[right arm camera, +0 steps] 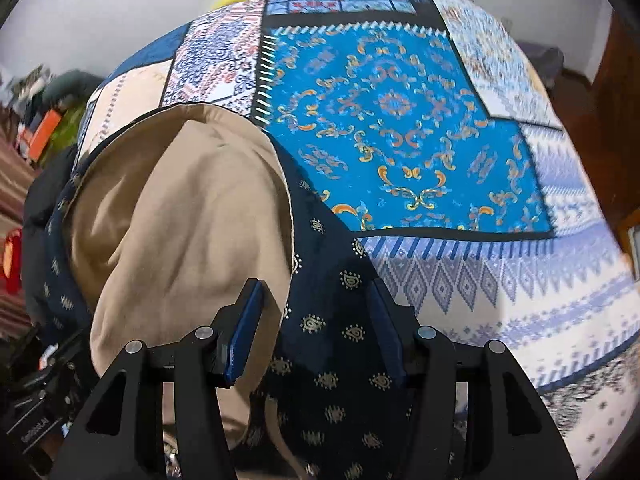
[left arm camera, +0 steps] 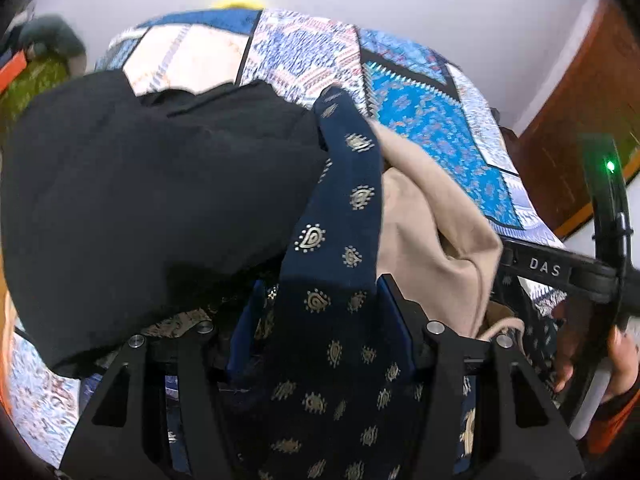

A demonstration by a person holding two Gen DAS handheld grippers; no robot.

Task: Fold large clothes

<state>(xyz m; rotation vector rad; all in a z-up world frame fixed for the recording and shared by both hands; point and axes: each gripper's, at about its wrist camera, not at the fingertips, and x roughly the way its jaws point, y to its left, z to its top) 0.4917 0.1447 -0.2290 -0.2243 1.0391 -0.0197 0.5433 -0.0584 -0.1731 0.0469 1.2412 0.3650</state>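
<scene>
Largest first: the bed (right arm camera: 400, 128) under its patchwork bedspread (right arm camera: 500, 264), printed in blue, white and red panels, lies flat and fairly smooth beneath your work.

On it sits the navy garment (left arm camera: 340, 240), thin woven cloth with small gold paisley motifs, bunched and draped rather than spread. A tan garment (right arm camera: 180, 220), soft and matte like knit cotton, with a cord at its lower edge, lies folded into the navy one. A black garment (left arm camera: 140, 180), plain and heavy-looking, overlaps them on the left.

Your left hand-held gripper (left arm camera: 320, 332) has the navy cloth running between its blue pads; the pads appear closed on a thick bunch. Your right hand-held gripper (right arm camera: 316, 332) likewise grips navy cloth, and the tan fabric lies against its left pad.

Risks, as judged: the three garments are tangled, so pulling the navy one may drag the tan or black piece along. A bunched grip may slip, leaving an uneven fold. The loose cord could snag a finger.
</scene>
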